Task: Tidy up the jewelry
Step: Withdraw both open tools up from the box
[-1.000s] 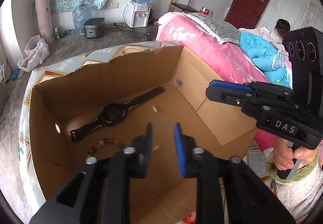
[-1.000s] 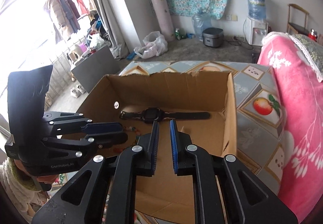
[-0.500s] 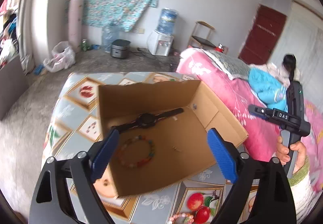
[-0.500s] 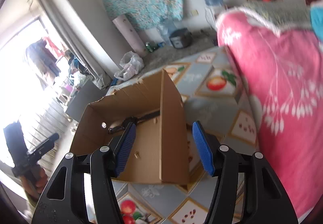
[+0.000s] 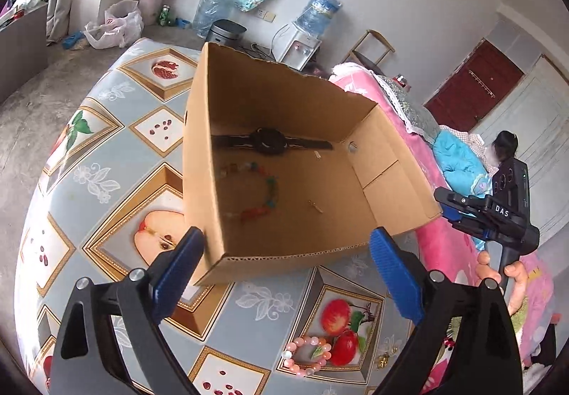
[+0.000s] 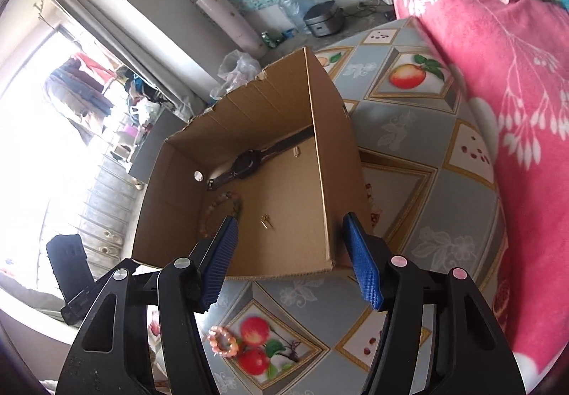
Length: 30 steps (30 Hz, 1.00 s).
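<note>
Cardboard box (image 5: 284, 160) on the fruit-print table (image 5: 106, 188), jewelry inside and out.
Inside: 1 black watch (image 5: 270, 142) along the far wall, 1 multicoloured bead bracelet (image 5: 263, 192) near it, 2 small gold pieces. Pink bead bracelet (image 5: 306, 352) on the table, near side. Left claw (image 5: 284, 281) released wide, gripping nothing; right claw (image 6: 290, 259) opening, also empty.
</note>
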Motion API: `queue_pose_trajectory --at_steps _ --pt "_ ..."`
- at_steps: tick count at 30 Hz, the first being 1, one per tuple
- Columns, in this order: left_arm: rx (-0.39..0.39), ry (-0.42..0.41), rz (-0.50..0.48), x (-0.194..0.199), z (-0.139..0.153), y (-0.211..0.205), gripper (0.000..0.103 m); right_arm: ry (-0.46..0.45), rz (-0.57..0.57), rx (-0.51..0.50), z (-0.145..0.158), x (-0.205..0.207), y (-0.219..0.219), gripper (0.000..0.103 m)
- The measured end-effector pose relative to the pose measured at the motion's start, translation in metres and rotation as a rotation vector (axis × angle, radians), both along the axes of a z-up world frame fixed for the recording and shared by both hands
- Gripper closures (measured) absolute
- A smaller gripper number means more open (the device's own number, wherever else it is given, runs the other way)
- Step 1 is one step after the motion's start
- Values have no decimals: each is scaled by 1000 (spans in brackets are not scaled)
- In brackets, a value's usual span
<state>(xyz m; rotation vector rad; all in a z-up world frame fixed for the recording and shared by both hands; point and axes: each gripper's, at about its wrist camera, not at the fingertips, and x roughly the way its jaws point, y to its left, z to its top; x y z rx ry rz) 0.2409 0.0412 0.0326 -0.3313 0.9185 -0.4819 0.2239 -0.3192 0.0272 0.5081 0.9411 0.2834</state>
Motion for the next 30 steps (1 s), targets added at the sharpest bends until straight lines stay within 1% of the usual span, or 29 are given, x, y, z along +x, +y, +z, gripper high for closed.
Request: queue_pose_trajectory --at_steps 3,6,9,12,14,16,19,21,22,24,25,28,30 --pt "-14 -2 3 -2 -1 1 11 5 -16 3 1 -11 0 44" --pt "-6 -14 -8 -5 -3 0 11 6 -26 20 -1 -22 -4 44" --pt "8 -28 -22 -6 -2 -2 11 -3 -24 43 -3 -23 -10 44" --pt "-8 -24 -23 -5 -4 1 10 -10 -42 68 -5 -18 -17 45" --pt "-20 -14 -19 -4 -6 4 10 -9 -88 30 -6 -13 -24 45" --pt "-32 -6 -16 -3 -8 5 10 -20 -102 31 -4 -8 -28 45" --pt "-39 -10 -11 -2 -11 6 10 -11 -80 44 -11 6 -28 45" --pt "-44 -5 -4 1 -12 5 10 33 -20 97 -21 17 -21 45" --pt "-43 -1 0 1 -11 5 10 46 -9 87 -21 18 -15 44" --pt "-34 4 7 1 -9 4 10 40 -2 -49 -11 15 2 44" --pt "-22 2 16 1 -8 3 10 47 -1 -77 -10 13 8 43" --pt "33 -20 38 -3 -7 3 10 68 9 -82 -10 4 15 43" --pt "22 -14 39 -5 -7 6 10 69 4 -82 -11 -4 17 43"
